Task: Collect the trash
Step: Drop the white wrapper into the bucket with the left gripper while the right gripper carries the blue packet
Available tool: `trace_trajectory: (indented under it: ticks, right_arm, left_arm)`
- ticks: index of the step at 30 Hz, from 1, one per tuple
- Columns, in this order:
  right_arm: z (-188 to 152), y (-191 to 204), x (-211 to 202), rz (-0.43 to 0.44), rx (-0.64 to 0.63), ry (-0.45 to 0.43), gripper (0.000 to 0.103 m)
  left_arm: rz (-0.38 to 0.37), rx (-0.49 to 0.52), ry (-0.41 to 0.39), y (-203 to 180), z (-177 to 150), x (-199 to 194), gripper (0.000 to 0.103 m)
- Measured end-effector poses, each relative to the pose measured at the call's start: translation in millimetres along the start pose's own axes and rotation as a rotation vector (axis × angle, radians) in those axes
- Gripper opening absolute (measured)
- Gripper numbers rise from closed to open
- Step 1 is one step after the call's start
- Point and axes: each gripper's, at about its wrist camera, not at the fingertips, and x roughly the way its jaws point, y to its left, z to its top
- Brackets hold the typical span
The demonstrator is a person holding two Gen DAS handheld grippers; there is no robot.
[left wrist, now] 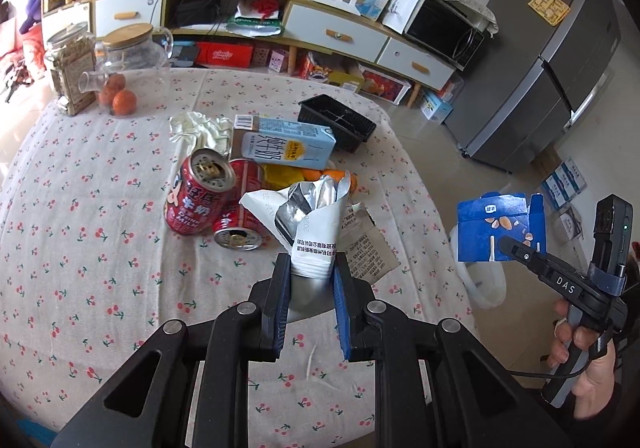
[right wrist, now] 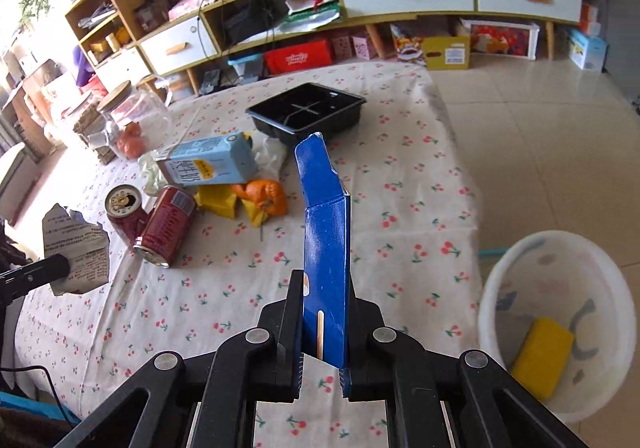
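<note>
My left gripper is shut on a crumpled white and silver foil wrapper, held above the table; the wrapper also shows in the right wrist view. My right gripper is shut on a flattened blue carton, held upright near the table's right edge; the carton also shows in the left wrist view. On the cherry-print tablecloth lie two red cans, a light blue milk carton, a black plastic tray, orange peel and yellow scraps.
A white bin stands on the floor right of the table, with a yellow item inside. Glass jars and oranges stand at the table's far left. A cabinet and fridge stand beyond.
</note>
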Motion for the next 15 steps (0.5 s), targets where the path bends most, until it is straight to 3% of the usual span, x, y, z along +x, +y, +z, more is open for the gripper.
trace_trajectory:
  ticks: [15]
  right_arm:
    - [-30, -110, -70, -0.142, 0.141, -0.055, 0.011]
  left_arm:
    - [-0.138, 0.172, 0.089, -147, -4, 84, 0.021]
